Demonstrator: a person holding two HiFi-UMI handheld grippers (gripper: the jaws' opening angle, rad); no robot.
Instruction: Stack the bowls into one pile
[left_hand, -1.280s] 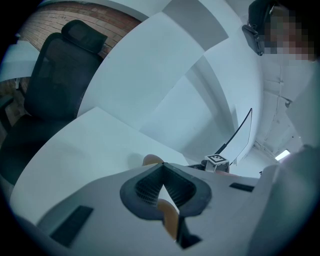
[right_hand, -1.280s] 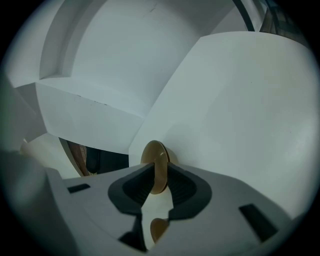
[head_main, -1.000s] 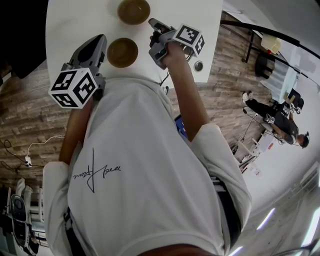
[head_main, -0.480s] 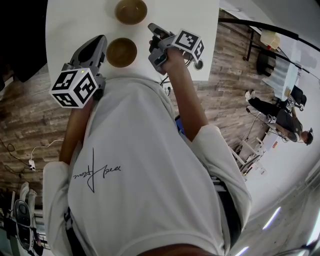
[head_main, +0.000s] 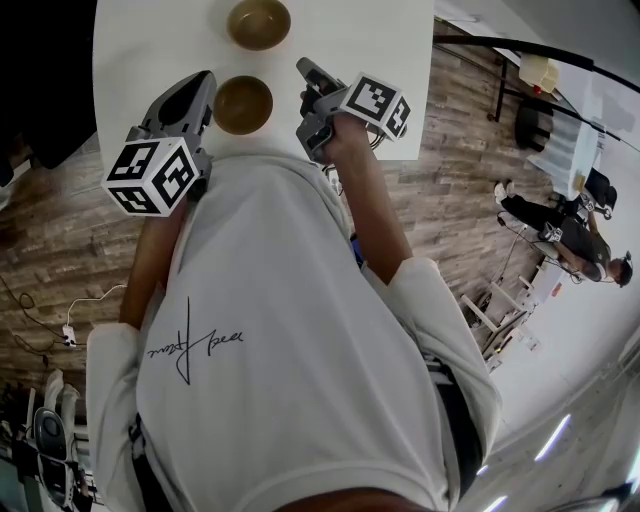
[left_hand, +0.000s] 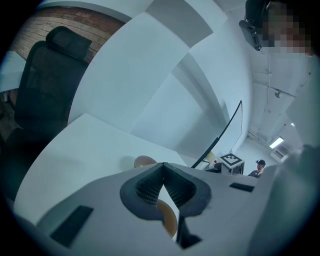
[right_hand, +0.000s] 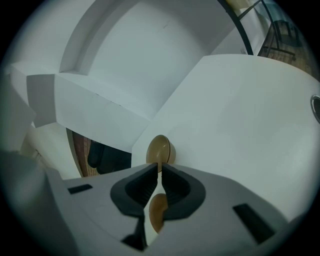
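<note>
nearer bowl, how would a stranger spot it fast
Find the white table at the top of the head view. Two brown bowls sit apart on it. The nearer bowl is by the person's edge; the other bowl lies farther back.

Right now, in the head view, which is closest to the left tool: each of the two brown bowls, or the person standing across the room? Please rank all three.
1. The nearer brown bowl, on the table just beside the left tool, on its right.
2. The farther brown bowl, further up the table.
3. The person, standing far off at the right.
</note>
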